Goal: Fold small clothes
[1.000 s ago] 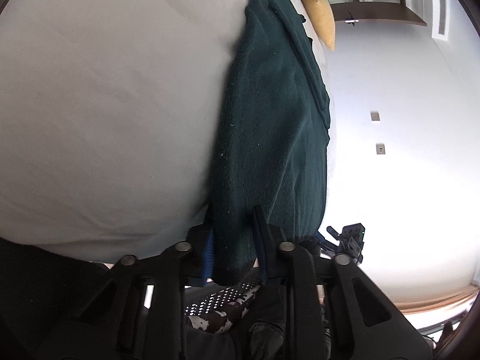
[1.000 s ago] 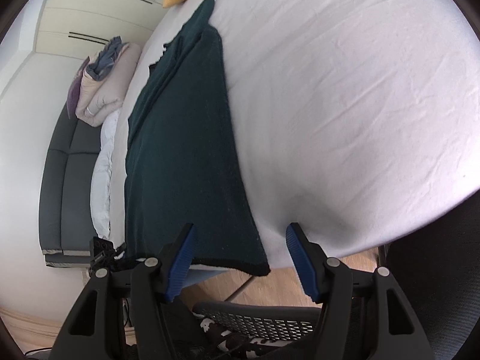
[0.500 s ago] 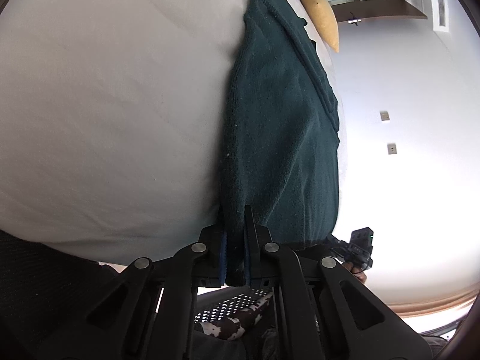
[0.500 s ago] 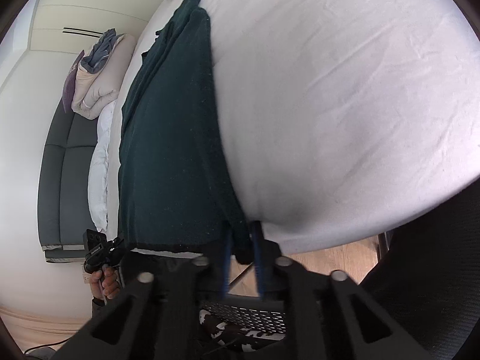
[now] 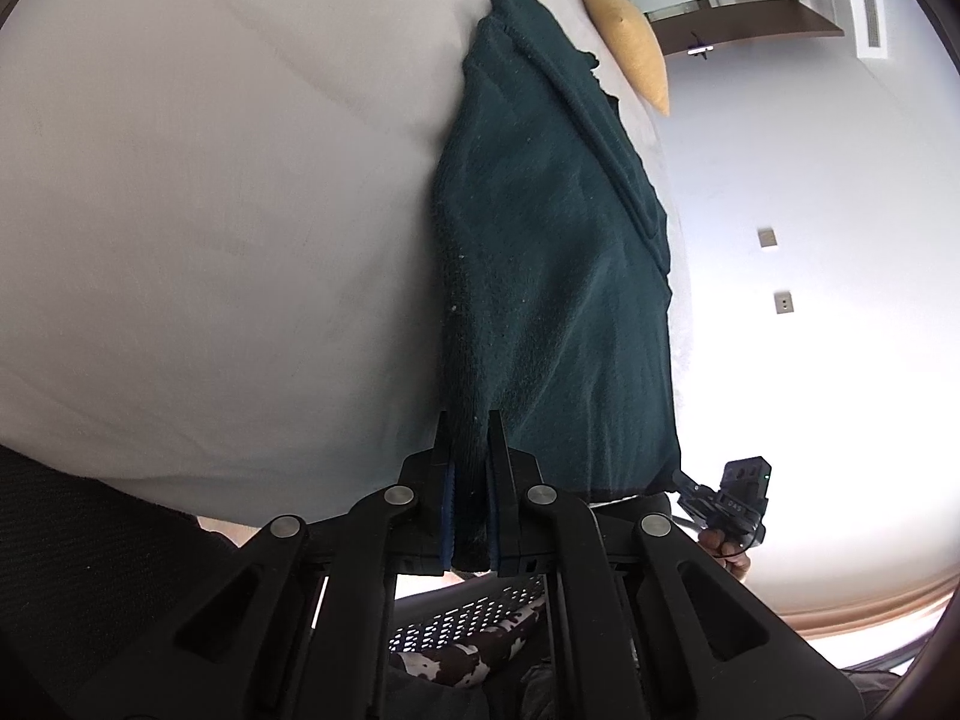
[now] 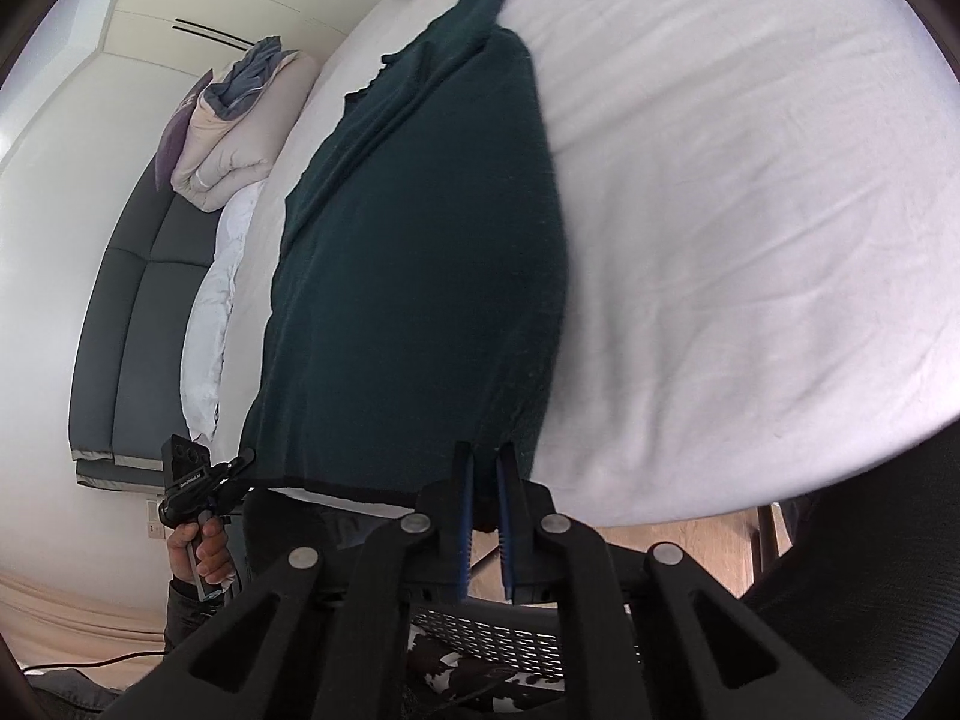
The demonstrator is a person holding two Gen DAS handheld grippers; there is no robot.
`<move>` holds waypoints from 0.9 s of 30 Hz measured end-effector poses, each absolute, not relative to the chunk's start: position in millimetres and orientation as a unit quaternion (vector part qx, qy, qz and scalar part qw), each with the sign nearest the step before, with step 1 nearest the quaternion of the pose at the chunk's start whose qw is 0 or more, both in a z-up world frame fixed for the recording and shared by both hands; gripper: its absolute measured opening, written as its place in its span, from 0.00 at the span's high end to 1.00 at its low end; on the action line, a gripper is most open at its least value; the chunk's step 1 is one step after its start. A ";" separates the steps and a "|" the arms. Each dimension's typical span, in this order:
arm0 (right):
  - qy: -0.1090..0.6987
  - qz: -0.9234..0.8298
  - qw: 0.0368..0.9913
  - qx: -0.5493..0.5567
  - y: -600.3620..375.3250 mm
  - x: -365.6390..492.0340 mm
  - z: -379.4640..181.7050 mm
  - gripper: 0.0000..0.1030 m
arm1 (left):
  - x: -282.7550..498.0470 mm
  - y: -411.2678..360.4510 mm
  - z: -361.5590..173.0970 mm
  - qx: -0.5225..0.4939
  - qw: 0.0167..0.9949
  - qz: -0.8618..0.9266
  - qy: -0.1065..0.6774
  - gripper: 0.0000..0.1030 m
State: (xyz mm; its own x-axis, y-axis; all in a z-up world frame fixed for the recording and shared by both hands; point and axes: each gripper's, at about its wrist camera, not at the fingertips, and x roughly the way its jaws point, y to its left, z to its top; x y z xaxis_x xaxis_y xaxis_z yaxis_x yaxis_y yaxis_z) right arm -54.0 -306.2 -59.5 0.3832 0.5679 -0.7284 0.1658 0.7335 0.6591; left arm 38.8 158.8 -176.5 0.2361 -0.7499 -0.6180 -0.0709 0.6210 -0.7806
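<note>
A dark green knitted garment (image 5: 552, 276) lies lengthwise on the white bed sheet (image 5: 210, 210), its near hem at the bed's front edge. My left gripper (image 5: 469, 438) is shut on the hem's left corner, the cloth pinched between its blue pads. In the right wrist view the same garment (image 6: 420, 252) stretches away from me, and my right gripper (image 6: 485, 468) is shut on the hem's right corner. The right gripper's body (image 5: 735, 501), held in a hand, shows at the garment's far corner in the left wrist view; the left gripper's body (image 6: 198, 480) shows likewise in the right.
A yellow pillow (image 5: 630, 54) lies at the head of the bed. Folded bedding (image 6: 240, 126) is stacked on a dark grey sofa (image 6: 132, 300) beside the bed. A mesh chair back (image 6: 492, 636) and patterned trousers (image 5: 468, 654) are below the grippers.
Both grippers closed on the near hem corners; the right went from wide open to pinching the cloth. The hem has lifted slightly off the bed edge on the right.
</note>
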 end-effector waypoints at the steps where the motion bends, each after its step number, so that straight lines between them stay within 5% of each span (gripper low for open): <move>1: 0.538 0.136 0.759 0.340 -303.8 -52.4 -57.9 0.92 | 39.2 159.7 -174.5 -0.362 0.700 -0.244 0.566 0.94; 27: 0.394 0.156 0.804 0.417 -335.2 98.7 12.8 0.92 | 182.3 166.2 -92.8 -0.428 0.740 -0.245 0.458 0.94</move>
State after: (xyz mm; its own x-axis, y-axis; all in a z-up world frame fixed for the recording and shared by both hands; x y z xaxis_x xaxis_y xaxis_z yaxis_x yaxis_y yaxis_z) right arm 98.7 -335.2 12.8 0.6417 0.5787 -0.5034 0.0783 0.6034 0.7936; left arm 182.3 166.2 -92.8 0.4615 -0.7541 -0.4673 -0.0295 0.5134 -0.8576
